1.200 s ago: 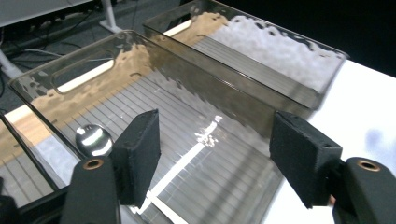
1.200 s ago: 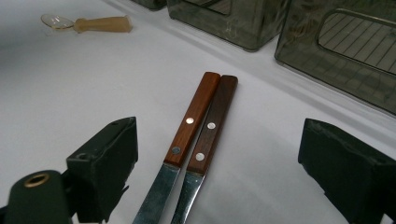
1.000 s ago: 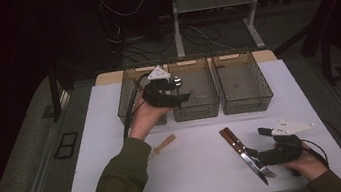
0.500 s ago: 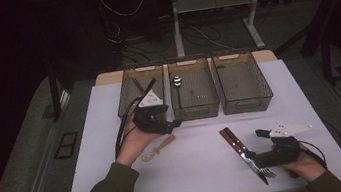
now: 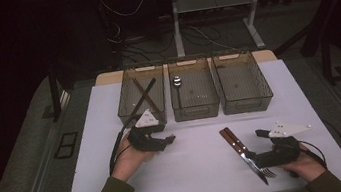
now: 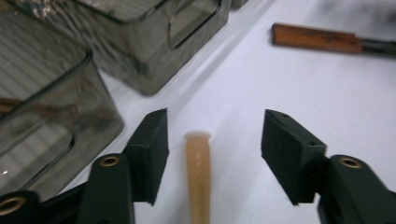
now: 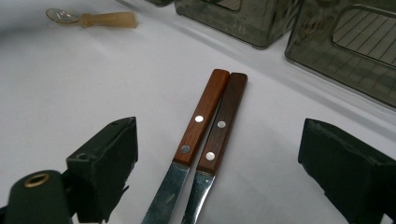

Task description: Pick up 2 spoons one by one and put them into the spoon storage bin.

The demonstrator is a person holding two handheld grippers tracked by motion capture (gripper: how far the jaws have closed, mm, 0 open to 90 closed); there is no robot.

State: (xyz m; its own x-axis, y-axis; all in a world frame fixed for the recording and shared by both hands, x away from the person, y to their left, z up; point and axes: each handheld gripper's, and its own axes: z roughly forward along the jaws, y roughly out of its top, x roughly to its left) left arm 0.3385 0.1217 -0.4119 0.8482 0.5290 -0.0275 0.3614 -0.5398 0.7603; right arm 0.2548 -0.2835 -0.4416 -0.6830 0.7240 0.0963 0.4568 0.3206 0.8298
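Tan-handled spoon (image 6: 198,172) flat on the table, near the bins (handle end rounded).

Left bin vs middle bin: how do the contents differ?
The left smoky clear plastic bin holds two long dark sticks crossed in an X; the middle smoky clear plastic bin holds one metal spoon. The sticks lie slanted, while the spoon lies along its bin. Both bins look alike and stand in one row.

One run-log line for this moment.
left gripper: closing around tan handle, not gripped | right gripper: open over wood-handled knife and fork | bins: behind
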